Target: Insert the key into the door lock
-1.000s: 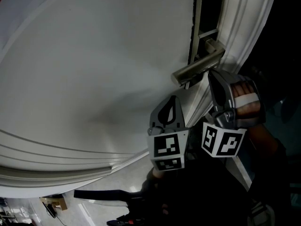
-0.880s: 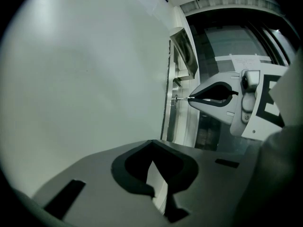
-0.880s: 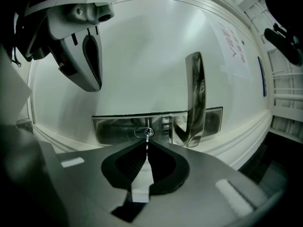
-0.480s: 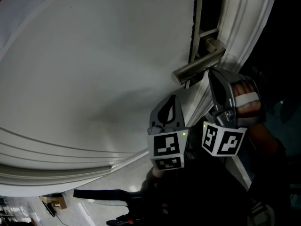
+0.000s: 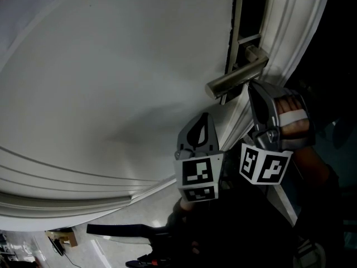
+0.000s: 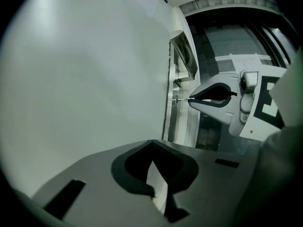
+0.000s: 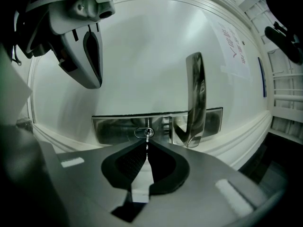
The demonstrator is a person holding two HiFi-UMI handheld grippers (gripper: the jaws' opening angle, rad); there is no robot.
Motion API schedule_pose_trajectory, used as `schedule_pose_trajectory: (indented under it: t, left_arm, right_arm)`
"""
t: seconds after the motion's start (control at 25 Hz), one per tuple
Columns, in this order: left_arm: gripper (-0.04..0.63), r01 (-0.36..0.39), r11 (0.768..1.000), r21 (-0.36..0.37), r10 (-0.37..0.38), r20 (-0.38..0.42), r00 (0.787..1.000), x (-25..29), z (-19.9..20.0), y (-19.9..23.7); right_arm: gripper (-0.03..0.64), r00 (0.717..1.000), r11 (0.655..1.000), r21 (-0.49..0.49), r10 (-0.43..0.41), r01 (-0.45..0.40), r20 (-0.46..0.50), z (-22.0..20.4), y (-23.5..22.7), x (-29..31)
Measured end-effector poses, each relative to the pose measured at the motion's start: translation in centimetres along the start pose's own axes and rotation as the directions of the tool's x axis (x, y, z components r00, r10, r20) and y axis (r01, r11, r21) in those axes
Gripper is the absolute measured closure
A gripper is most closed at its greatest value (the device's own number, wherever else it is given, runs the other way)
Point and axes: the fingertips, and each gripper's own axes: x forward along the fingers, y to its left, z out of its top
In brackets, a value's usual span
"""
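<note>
At the keyhole in the steel lock plate, the key has its tip right on the slot, though I can't tell whether it has gone in at all. The right gripper has its jaws pinching the key's rear end, blade pointing straight out. The lever handle sits just beside the keyhole. To do this well, I'd say: blade square to the plate, lined up with the slot, a gentle straight push, no twist until it seats. The left gripper hangs near the door, jaws pressed together on nothing. From the head view, handle and gripper cover key and keyhole entirely.
</note>
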Motion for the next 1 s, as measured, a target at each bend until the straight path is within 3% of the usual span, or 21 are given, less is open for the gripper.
schedule_pose_trajectory:
  t: [0.24,1.0]
  left_arm:
    - [0.595,0.023,0.999,-0.032,-0.022,0.013,1.0,-0.06,0.63,-0.25]
    - [0.595,0.018,1.0,-0.014,-0.018,0.014,1.0,-0.01,0.46,-0.25]
  right_arm:
    - [0.604,1.0,1.0,0.002,0.001,-0.001,0.0,0.01,0.01,0.01]
    - [0.604,1.0,1.0,-0.001,-0.004,0.004,-0.001,0.01,0.01,0.1]
